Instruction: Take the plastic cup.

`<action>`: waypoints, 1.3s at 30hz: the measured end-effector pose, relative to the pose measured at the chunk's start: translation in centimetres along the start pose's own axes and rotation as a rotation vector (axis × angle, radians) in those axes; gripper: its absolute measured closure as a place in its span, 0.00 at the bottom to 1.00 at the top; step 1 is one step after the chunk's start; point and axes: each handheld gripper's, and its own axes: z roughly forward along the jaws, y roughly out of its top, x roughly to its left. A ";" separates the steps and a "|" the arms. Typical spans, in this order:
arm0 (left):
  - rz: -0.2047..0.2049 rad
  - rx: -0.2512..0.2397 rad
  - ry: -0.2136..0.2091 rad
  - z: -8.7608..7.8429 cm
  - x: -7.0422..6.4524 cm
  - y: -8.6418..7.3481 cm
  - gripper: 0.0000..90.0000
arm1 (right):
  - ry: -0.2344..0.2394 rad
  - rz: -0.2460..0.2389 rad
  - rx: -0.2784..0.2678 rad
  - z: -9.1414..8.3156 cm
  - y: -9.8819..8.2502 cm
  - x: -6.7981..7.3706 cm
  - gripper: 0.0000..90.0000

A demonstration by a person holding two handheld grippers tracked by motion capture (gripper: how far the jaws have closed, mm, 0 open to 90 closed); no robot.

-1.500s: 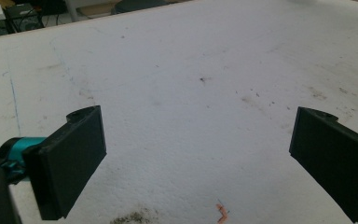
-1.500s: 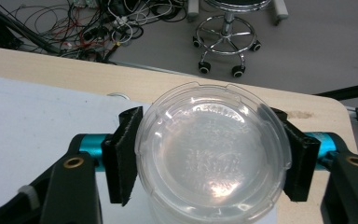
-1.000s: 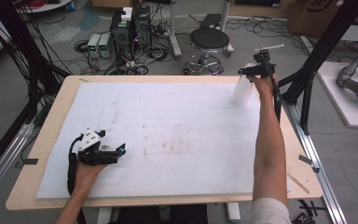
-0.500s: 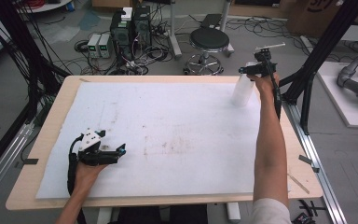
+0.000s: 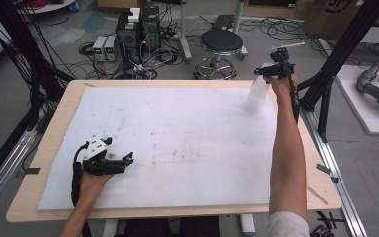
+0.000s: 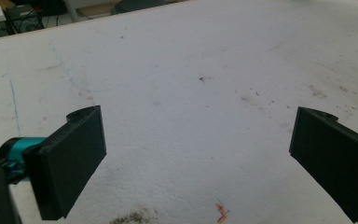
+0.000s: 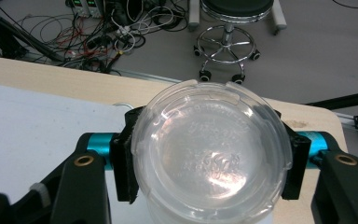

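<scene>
At the upper right of the high view, the right gripper is clenched on a clear plastic container that stands over the far right corner of the white mat, close to the edge of the wooden table. The right gripper view looks straight down on the container's round lid — it sits in the centre and lower half of that frame, with a black jaw pressed against each side (left and right of the lid). A black stool stands on the floor at the top of that frame.

The left gripper rests at the lower left of the high view, on the mat — its jaws are spread wide with nothing between them, as the left gripper view shows.
</scene>
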 end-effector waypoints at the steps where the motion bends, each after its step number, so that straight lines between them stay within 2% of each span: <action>1: -0.002 -0.001 0.000 0.0 0.0 0.0 0.04 | 0.002 -0.001 -0.004 0.0 0.0 0.0 0.43; 18: 0.000 0.001 -0.001 0.1 -0.1 0.0 0.04 | 0.000 0.000 -0.007 -0.5 0.1 -0.2 0.43; 22: 0.001 0.001 0.001 0.1 -0.1 0.0 0.04 | 0.003 -0.013 -0.020 -0.7 0.4 -0.1 0.43; 29: 0.004 0.002 0.000 0.0 -0.1 0.0 0.04 | -0.001 -0.007 -0.041 -1.4 0.7 -0.2 0.44; 33: 0.004 0.003 0.001 0.1 -0.1 0.0 0.04 | -0.002 -0.014 -0.057 -2.3 1.5 -0.2 0.44; 39: 0.003 0.001 0.001 0.1 -0.1 0.0 0.04 | -0.006 -0.036 -0.096 -4.5 3.9 0.2 0.44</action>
